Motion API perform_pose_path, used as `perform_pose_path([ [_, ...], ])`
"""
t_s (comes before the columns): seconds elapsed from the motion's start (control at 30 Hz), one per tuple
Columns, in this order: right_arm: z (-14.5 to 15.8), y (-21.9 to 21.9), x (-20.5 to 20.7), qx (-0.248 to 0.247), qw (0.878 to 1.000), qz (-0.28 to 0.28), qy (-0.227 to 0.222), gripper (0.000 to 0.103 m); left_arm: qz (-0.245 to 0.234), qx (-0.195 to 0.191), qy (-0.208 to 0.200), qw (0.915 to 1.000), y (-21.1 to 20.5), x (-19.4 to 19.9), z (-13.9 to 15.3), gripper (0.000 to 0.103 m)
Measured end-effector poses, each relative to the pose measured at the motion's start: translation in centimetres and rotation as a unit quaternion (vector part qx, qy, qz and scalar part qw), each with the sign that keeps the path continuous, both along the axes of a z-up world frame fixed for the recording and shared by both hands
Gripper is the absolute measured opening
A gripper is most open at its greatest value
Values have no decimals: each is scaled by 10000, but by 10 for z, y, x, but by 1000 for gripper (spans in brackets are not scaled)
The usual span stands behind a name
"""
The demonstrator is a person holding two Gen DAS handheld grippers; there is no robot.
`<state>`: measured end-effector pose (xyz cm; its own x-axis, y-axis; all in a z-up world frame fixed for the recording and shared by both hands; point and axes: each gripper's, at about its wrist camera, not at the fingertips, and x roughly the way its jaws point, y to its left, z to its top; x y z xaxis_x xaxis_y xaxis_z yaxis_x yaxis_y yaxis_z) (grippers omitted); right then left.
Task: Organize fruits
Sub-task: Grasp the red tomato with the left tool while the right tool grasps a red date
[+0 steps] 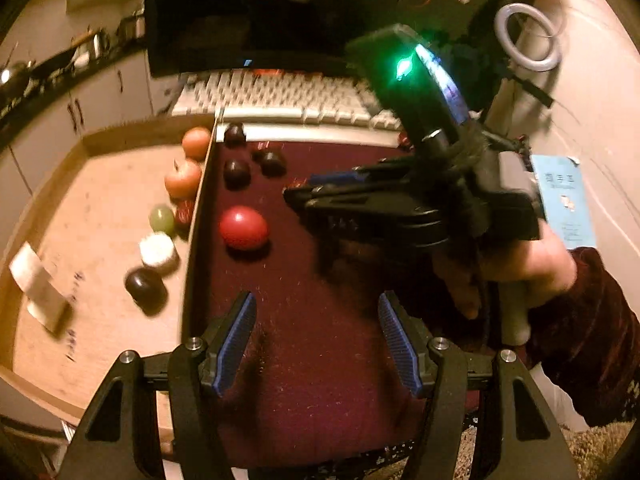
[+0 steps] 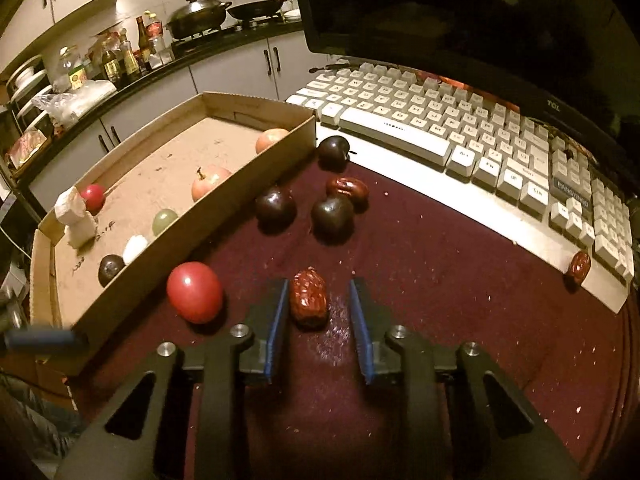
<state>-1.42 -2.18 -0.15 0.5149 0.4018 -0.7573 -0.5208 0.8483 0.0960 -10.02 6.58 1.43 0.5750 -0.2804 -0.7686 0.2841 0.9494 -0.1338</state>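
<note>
My right gripper (image 2: 320, 316) points down at the maroon cloth (image 2: 420, 300). A wrinkled red date (image 2: 308, 300) lies between its blue pads, against the left one and clear of the right one. In the left wrist view the right gripper (image 1: 296, 196) reaches in from the right, held by a hand. My left gripper (image 1: 318, 328) hovers open over bare cloth with nothing between its fingers. A red round fruit (image 2: 195, 297) (image 1: 244, 227) sits beside the cardboard box (image 2: 240, 168). Three dark plums (image 2: 332, 212) and another date (image 2: 347, 190) lie farther back.
The box holds two peach-coloured fruits (image 2: 208, 182), a green grape (image 2: 164, 220), a white piece (image 2: 135, 249), a dark plum (image 2: 110, 268), a small red fruit (image 2: 94, 197) and crumpled paper (image 2: 76, 216). A keyboard (image 2: 440, 128) and monitor border the cloth behind. One date (image 2: 580, 266) rests against the keyboard.
</note>
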Motion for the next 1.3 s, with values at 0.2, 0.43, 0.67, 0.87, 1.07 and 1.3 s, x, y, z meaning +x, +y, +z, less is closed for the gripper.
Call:
perform_pose_path([
  [0.2,-4,-3,3,18,10000,23,74,22,278,73,-135,9995,6,15,-3,63],
  [0.43,2,-28,7,334,9990,-258,143,22,372,288,-349,9983,12,35,-2,61],
  [0.67,6,-38,5,554,9980,-266,157,22,512,452,-305,9972,16,51,-6,61],
  [0.87,5,-39,6,655,9973,-229,254,22,408,548,-184,9975,1,60,-11,61],
  [1.07,8,-46,6,795,9960,-291,279,22,464,750,-231,9958,-6,71,-14,52],
  [1.3,8,-46,4,835,9958,-245,288,22,640,945,-367,9928,-1,71,-16,35],
])
